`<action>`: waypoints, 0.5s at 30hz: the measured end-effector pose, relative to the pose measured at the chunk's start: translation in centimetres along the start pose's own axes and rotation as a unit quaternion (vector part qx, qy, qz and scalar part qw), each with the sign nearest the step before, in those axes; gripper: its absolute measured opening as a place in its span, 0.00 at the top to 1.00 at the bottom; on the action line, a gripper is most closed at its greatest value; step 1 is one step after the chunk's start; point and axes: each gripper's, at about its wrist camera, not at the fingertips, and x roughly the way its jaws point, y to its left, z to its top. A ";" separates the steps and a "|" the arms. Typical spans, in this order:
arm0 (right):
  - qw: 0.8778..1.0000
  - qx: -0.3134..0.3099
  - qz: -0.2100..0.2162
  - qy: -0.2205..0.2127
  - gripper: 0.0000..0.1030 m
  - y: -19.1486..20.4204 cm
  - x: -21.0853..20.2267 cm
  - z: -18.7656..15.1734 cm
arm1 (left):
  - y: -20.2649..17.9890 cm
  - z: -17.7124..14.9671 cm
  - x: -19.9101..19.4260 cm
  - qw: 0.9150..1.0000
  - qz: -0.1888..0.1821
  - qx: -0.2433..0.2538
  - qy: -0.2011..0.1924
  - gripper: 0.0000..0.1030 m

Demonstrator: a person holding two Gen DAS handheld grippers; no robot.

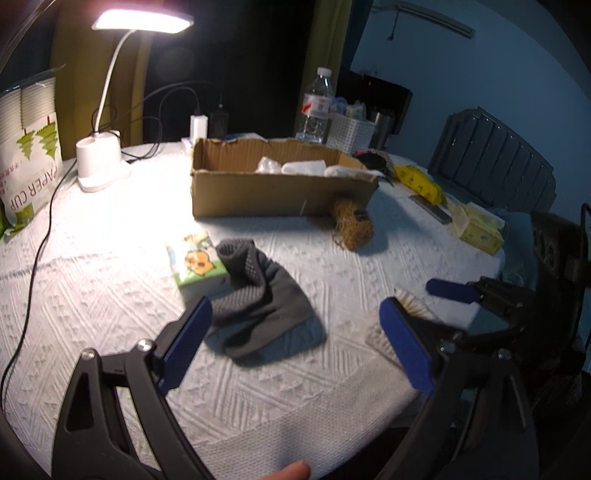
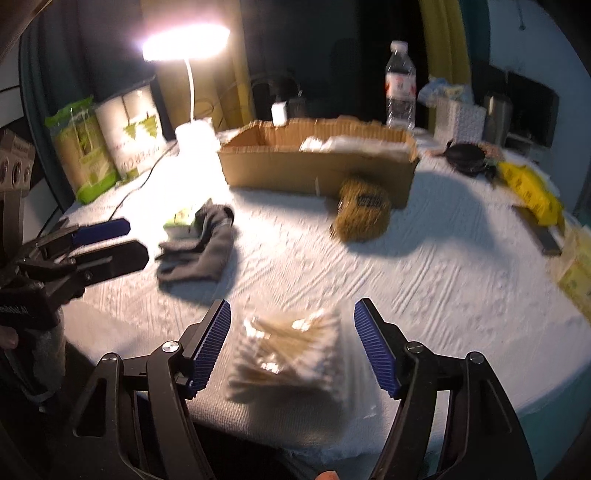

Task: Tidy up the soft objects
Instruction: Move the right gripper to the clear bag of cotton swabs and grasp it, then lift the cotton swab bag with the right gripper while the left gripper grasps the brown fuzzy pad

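Right wrist view: right gripper (image 2: 291, 347) spreads its jaws around a clear bag of cotton swabs (image 2: 288, 354), unpressed, nearer than the brown cardboard box (image 2: 317, 170). Left gripper (image 1: 295, 343) gapes near a grey sock (image 1: 255, 302).

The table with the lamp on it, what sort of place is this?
Probably a room at home: a round table under a white textured tablecloth, lit by a desk lamp, with a water bottle and a cardboard box on it.

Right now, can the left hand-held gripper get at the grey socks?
Probably yes. The left hand-held gripper is open with the grey socks lying between and just ahead of its fingers; only the tissue pack crowds their far side.
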 end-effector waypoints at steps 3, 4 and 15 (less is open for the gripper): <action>1.000 -0.002 0.006 0.020 0.19 0.1 1.0 -0.7 | -0.1 -0.1 0.4 1.000 0.001 0.001 0.008 0.10; 1.000 -0.002 0.004 0.023 0.19 0.1 1.3 -0.9 | -0.2 -0.1 0.6 1.000 0.002 0.001 0.010 0.10; 0.999 0.015 -0.003 0.028 0.18 -2.7 2.7 -1.4 | -1.4 0.7 2.8 0.999 0.010 0.016 0.034 0.10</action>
